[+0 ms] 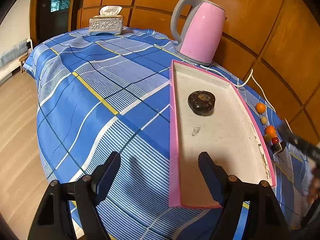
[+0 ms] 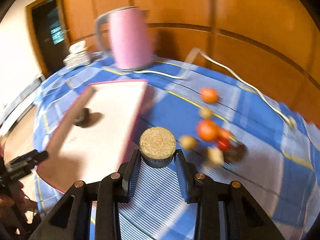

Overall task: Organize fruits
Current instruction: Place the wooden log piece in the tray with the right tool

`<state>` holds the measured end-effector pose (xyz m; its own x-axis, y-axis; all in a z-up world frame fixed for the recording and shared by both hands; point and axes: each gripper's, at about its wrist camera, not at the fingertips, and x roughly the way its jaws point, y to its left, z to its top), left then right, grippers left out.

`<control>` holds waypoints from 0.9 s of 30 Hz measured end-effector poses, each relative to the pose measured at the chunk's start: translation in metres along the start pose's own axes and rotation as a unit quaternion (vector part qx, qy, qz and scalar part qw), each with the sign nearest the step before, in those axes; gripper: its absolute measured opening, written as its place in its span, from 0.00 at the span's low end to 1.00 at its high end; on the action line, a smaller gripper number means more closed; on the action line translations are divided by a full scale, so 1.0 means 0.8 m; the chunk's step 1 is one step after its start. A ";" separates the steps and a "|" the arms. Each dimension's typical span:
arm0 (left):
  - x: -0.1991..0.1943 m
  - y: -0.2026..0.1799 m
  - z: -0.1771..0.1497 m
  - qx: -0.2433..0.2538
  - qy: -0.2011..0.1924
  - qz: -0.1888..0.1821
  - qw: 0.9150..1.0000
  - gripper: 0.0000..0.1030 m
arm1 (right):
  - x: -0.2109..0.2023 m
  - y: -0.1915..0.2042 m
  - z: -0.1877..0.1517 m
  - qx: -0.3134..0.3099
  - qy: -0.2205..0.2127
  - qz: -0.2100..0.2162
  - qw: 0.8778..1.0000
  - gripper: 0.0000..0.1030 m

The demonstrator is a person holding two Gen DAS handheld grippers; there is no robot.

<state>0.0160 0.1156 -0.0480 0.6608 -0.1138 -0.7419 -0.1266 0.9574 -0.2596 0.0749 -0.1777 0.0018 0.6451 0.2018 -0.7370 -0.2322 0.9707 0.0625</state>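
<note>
A pink-rimmed white tray (image 1: 226, 140) lies on the blue checked tablecloth; it also shows in the right wrist view (image 2: 112, 104). A dark round fruit (image 1: 201, 100) sits inside it. My left gripper (image 1: 160, 165) is open and empty over the tray's near left rim. My right gripper (image 2: 158, 156) is shut on a round dark piece with a tan top (image 2: 157, 143), held above the cloth just right of the tray. Oranges (image 2: 208, 130), small tan fruits (image 2: 188, 142) and a red fruit (image 2: 223, 144) lie in a loose row on the cloth to the right.
A pink electric kettle (image 1: 202, 32) stands behind the tray, its white cord (image 1: 258, 86) trailing right along the wooden wall. A silver tissue box (image 1: 106, 25) sits at the far edge. The table edge drops to wooden floor (image 1: 18, 120) on the left.
</note>
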 end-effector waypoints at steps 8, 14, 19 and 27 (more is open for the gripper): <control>0.001 -0.001 -0.002 0.000 0.000 -0.006 1.000 0.78 | 0.065 0.069 0.075 -0.045 0.029 0.056 0.997 0.33; 0.000 -0.001 -0.005 -0.001 0.000 -0.009 1.000 0.79 | 0.128 0.099 0.117 -0.060 0.056 0.051 0.995 0.33; 0.003 -0.001 -0.007 -0.001 0.006 -0.011 1.000 0.79 | 0.178 0.101 0.133 -0.067 0.080 0.022 0.994 0.34; 0.007 0.003 -0.007 -0.009 0.010 -0.009 1.000 0.80 | 0.191 0.088 0.132 -0.049 0.074 0.006 0.996 0.38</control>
<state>0.0155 0.1157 -0.0561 0.6477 -0.1369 -0.7495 -0.1284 0.9501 -0.2844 0.2335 -0.0646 -0.0354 0.5284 0.1850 -0.8286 -0.3137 0.9495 0.0120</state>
